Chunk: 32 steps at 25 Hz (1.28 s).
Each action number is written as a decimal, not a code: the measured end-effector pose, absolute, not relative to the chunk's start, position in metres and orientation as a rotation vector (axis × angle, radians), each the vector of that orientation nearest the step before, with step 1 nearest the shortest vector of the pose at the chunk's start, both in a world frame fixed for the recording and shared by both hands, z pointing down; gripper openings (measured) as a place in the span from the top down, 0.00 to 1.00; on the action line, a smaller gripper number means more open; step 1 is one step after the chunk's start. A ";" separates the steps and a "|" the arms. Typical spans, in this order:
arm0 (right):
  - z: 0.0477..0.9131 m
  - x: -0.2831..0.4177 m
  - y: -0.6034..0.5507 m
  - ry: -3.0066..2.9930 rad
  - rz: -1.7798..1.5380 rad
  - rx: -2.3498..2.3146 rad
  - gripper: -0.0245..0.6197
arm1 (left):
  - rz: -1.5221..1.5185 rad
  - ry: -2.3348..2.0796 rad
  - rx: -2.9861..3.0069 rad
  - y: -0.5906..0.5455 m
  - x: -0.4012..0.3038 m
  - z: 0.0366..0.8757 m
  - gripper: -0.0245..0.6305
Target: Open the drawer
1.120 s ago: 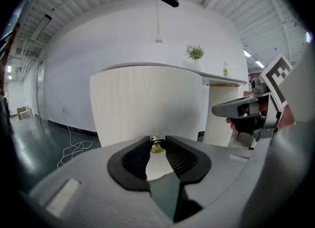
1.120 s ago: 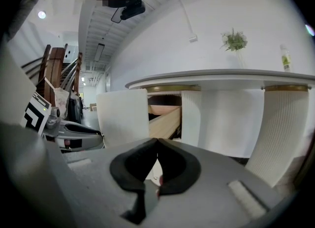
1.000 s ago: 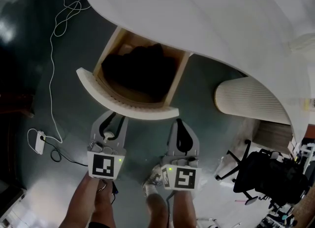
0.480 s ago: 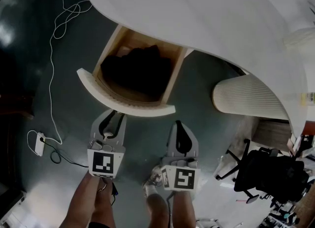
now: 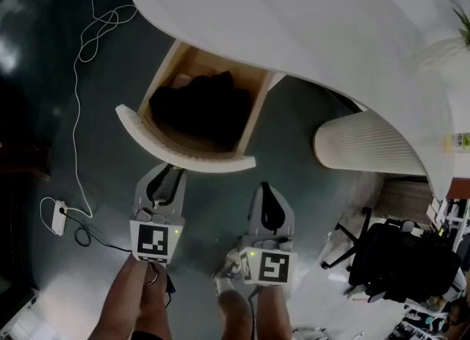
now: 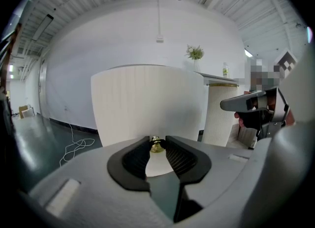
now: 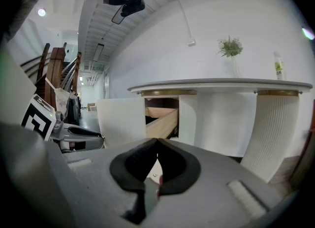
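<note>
The wooden drawer stands pulled out from under the white round table, with dark things inside. Its curved white ribbed front faces me. My left gripper reaches that front, and in the left gripper view its jaws are shut on the small brass knob of the drawer front. My right gripper hangs beside it, a little below the front's right end. Its fingertips touch with nothing between them. From the right gripper view the open drawer shows side-on.
A white ribbed pedestal stands right of the drawer. A white cable runs over the dark floor to a plug block at the left. A black chair is at the lower right. The person's shoe is below the grippers.
The head view has drifted slightly, bringing a plant in at the top right. Both grippers and the drawer keep their places.
</note>
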State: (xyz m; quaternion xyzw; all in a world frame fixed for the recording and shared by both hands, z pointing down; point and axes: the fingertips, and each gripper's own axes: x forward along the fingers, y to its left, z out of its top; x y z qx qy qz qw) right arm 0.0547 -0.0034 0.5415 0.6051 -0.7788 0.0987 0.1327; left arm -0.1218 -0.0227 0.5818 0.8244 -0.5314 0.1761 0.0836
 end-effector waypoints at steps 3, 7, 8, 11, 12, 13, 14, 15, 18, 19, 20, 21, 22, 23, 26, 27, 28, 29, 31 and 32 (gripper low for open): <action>0.539 0.056 -0.005 -2.262 0.278 1.757 0.96 | 0.542 -1.584 2.463 -0.023 -0.121 0.580 0.79; 0.539 0.057 -0.005 -2.258 0.282 1.758 0.96 | 0.530 -1.586 2.462 -0.024 -0.121 0.581 0.79; 0.539 0.057 -0.004 -2.257 0.282 1.758 0.95 | 0.518 -1.592 2.460 -0.024 -0.121 0.582 0.79; 0.537 0.056 -0.003 -2.257 0.286 1.753 0.95 | 0.542 -1.607 2.471 -0.023 -0.121 0.578 0.79; 0.536 0.056 -0.004 -2.258 0.286 1.752 0.96 | 0.552 -1.608 2.482 -0.022 -0.120 0.575 0.77; 0.535 0.057 -0.005 -2.258 0.286 1.752 0.96 | 0.549 -1.602 2.493 -0.020 -0.119 0.572 0.69; 0.534 0.058 -0.006 -2.256 0.285 1.753 0.96 | 0.540 -1.587 2.498 -0.017 -0.117 0.571 0.60; 0.533 0.059 -0.007 -2.254 0.283 1.755 0.96 | 0.534 -1.570 2.495 -0.014 -0.117 0.572 0.55; 0.529 0.061 -0.009 -2.250 0.278 1.762 0.95 | 0.542 -1.550 2.472 -0.006 -0.118 0.574 0.51; 0.527 0.062 -0.009 -2.249 0.277 1.765 0.95 | 0.539 -1.553 2.466 -0.005 -0.119 0.575 0.51; 0.525 0.063 -0.009 -2.248 0.276 1.767 0.95 | 0.529 -1.561 2.463 -0.004 -0.120 0.574 0.51; 0.523 0.064 -0.009 -2.248 0.274 1.771 0.95 | 0.513 -1.573 2.460 -0.003 -0.121 0.573 0.51; 0.520 0.065 -0.009 -2.248 0.273 1.775 0.95 | 0.498 -1.584 2.457 -0.003 -0.122 0.571 0.51; 0.518 0.065 -0.008 -2.247 0.273 1.778 0.95 | 0.491 -1.591 2.454 -0.002 -0.123 0.567 0.51; 0.505 0.065 -0.006 -2.248 0.268 1.775 0.95 | 0.487 -1.599 2.447 -0.003 -0.123 0.551 0.51; 0.500 0.065 -0.006 -2.250 0.260 1.770 0.96 | 0.486 -1.601 2.444 -0.004 -0.123 0.544 0.51; 0.494 0.065 -0.006 -2.253 0.248 1.764 0.95 | 0.483 -1.604 2.443 -0.004 -0.123 0.537 0.51; 0.487 0.065 -0.006 -2.255 0.237 1.757 0.95 | 0.479 -1.607 2.445 -0.005 -0.122 0.529 0.52; 0.473 0.068 -0.005 -2.255 0.230 1.762 0.95 | 0.472 -1.613 2.451 -0.005 -0.119 0.510 0.53; 0.466 0.070 -0.005 -2.254 0.231 1.770 0.96 | 0.468 -1.615 2.454 -0.005 -0.117 0.500 0.54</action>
